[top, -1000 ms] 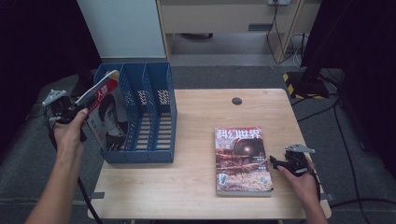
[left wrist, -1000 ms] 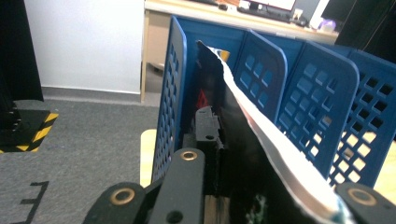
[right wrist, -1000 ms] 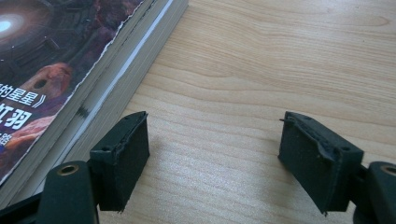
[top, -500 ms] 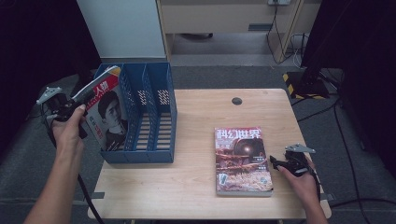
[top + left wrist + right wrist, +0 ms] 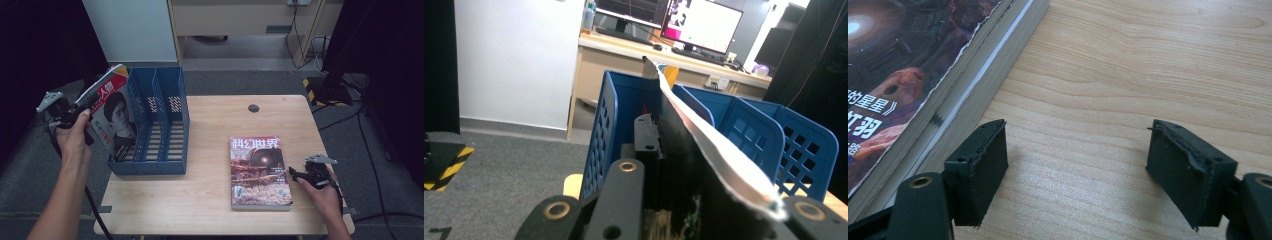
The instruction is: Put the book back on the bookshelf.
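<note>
Here, at the far left, the left gripper pinched a red-and-white portrait magazine, tilted over the leftmost slot of the blue plastic file rack. Right of it, a thick science-fiction magazine lay flat on the wooden table. Just beside its right edge, the right gripper rested with jaws spread, holding nothing.

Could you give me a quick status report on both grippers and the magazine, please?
Left gripper shut on magazine, tilted at blue file rack's leftmost slot. Right gripper open, beside magazine stack on table. Nothing in the way.
</note>
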`<state>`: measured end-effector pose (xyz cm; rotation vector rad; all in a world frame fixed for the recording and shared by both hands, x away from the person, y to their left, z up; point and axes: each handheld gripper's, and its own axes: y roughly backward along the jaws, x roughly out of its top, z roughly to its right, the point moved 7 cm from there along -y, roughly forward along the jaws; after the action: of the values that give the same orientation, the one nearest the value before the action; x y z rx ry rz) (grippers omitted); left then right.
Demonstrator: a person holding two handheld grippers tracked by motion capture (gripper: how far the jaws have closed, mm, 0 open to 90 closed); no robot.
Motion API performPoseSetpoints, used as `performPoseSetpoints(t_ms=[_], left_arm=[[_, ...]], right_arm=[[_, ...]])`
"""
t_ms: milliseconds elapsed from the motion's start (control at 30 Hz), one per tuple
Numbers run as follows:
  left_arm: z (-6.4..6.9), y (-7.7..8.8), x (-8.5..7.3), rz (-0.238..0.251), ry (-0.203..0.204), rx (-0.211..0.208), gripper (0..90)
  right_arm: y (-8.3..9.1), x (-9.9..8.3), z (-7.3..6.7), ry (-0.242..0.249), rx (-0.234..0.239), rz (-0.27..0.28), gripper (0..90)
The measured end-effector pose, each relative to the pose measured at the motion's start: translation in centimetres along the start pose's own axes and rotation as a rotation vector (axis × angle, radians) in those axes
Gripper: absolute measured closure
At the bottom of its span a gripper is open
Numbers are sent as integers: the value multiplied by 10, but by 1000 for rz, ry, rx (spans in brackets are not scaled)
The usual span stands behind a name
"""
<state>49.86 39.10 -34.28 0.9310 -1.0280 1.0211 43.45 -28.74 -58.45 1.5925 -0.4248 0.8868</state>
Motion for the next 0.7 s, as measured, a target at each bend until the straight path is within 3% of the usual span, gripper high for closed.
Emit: performPoseSetpoints(t_ms=[700], left_arm=[[-4, -8, -20, -25, 4, 12, 843]], right_arm=[[0, 0, 0, 0, 0, 0, 242]])
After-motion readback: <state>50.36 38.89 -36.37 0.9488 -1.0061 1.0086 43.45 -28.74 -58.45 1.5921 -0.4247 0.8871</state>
